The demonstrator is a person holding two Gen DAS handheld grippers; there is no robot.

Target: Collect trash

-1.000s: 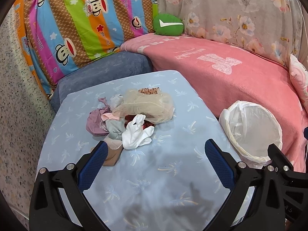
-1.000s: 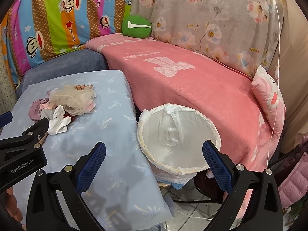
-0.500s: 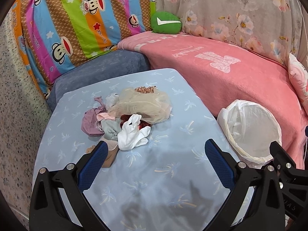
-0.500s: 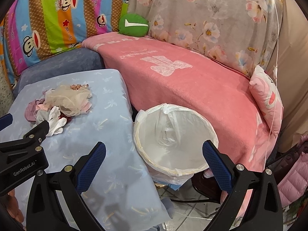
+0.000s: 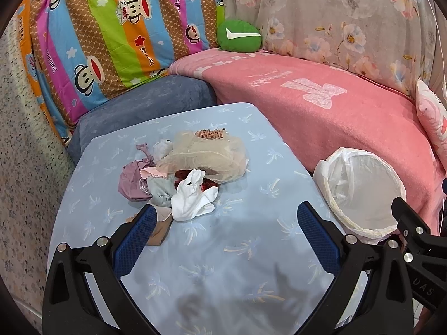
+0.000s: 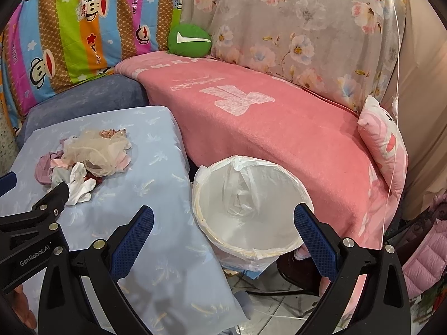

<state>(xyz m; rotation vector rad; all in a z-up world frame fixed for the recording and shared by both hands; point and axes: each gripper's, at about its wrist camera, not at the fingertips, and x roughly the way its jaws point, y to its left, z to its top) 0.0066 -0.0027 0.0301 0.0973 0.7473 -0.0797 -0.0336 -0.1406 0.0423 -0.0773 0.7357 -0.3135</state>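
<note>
Left hand-held gripper [image 5: 223, 217]: jaws spread wide, holding nothing, hovering over the blue bench [image 5: 223, 265].
Trash pile [image 5: 187, 173]: crumpled fabrics and a white glove [image 5: 192, 198], just ahead of its left fingertip.
Right hand-held gripper [image 6: 223, 220]: released, empty.
Lined bin [image 6: 248, 209]: directly ahead between its fingers, beside the bench.

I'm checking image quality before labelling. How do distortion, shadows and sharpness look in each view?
Left wrist: fisheye bends the edges, dark corners; gripper shadows fall on the blue cloth; the rag pile is sharp. Right wrist: same bending; the bin liner is bright, folds visible.
</note>
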